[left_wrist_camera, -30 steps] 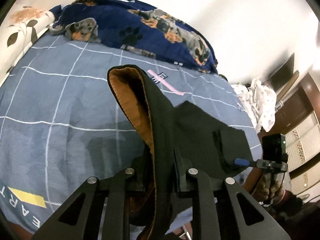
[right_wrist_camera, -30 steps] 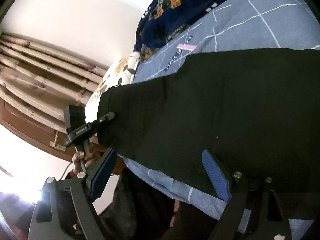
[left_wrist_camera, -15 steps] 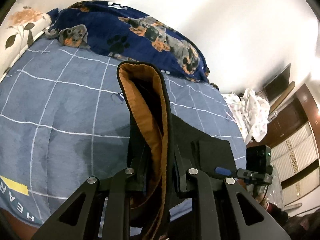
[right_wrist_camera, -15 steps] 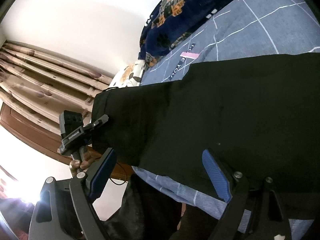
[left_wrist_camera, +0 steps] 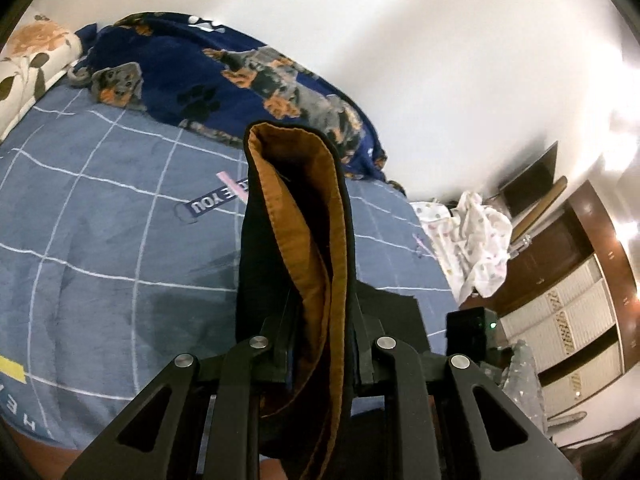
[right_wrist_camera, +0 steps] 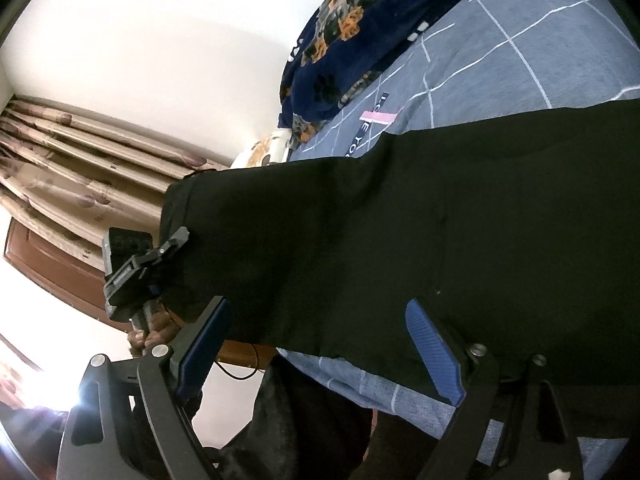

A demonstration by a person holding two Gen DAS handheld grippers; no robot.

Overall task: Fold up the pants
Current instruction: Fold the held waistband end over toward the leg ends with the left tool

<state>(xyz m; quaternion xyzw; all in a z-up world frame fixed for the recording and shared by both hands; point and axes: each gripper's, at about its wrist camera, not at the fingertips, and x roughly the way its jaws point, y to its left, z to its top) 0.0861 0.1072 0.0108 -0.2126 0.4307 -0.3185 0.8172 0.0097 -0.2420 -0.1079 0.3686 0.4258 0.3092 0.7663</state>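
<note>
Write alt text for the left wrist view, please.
The left gripper is shut on black pants, whose orange lining faces the camera. Behind lies a blue checked bed sheet and a dark blue dog-print blanket.

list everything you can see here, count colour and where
pants: 1, black with orange lining, one end lifted over the bed, the rest lying across it
bedsheet: 1, blue with white grid, on the bed
blanket: 1, navy with dog print, at the wall side of the bed
pillow: 1, white with floral print, bed corner
cloth: 1, white dotted, heaped beside the bed
curtain: 1, beige, by the wall
cabinet: 1, brown and white, far side
left gripper: 1, black, clamped on the pants
right gripper: 1, black with blue pads, open at the pants' edge
hand: 1, holding the left gripper
</note>
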